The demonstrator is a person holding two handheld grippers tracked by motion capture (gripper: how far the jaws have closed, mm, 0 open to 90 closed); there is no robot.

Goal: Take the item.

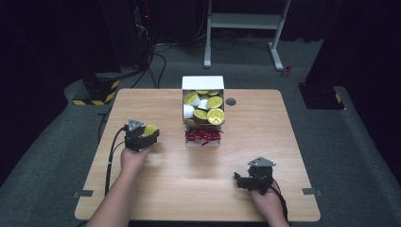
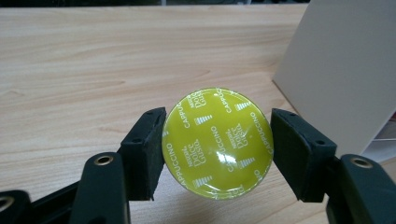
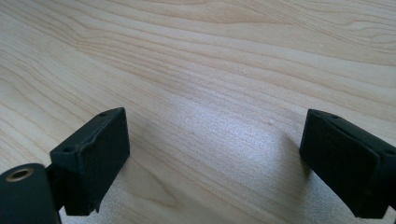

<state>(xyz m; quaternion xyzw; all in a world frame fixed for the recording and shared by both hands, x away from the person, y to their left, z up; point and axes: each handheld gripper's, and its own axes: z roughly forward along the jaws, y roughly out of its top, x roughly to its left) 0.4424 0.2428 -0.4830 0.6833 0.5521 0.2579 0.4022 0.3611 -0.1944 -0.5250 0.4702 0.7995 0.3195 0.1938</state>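
A coffee capsule [image 2: 217, 142] with a yellow-green foil lid printed "Cappuccino" sits between the pads of my left gripper [image 2: 217, 149], which is shut on it just above the wooden table [image 2: 93, 70]. From above, that capsule [image 1: 151, 129] and left gripper [image 1: 145, 135] are at the table's left side, left of a white box [image 1: 203, 83]. The box holds several more yellow-lidded capsules [image 1: 215, 116] and lies open toward me. My right gripper [image 3: 215, 158] stands open over bare wood, its jaws wide apart; from above the right gripper [image 1: 242, 179] is near the front right.
Red shredded paper [image 1: 203, 135] spills from the box's front end. A small dark round grommet [image 1: 231, 101] is set in the table right of the box. The white box wall [image 2: 345, 70] stands close on the right in the left gripper view.
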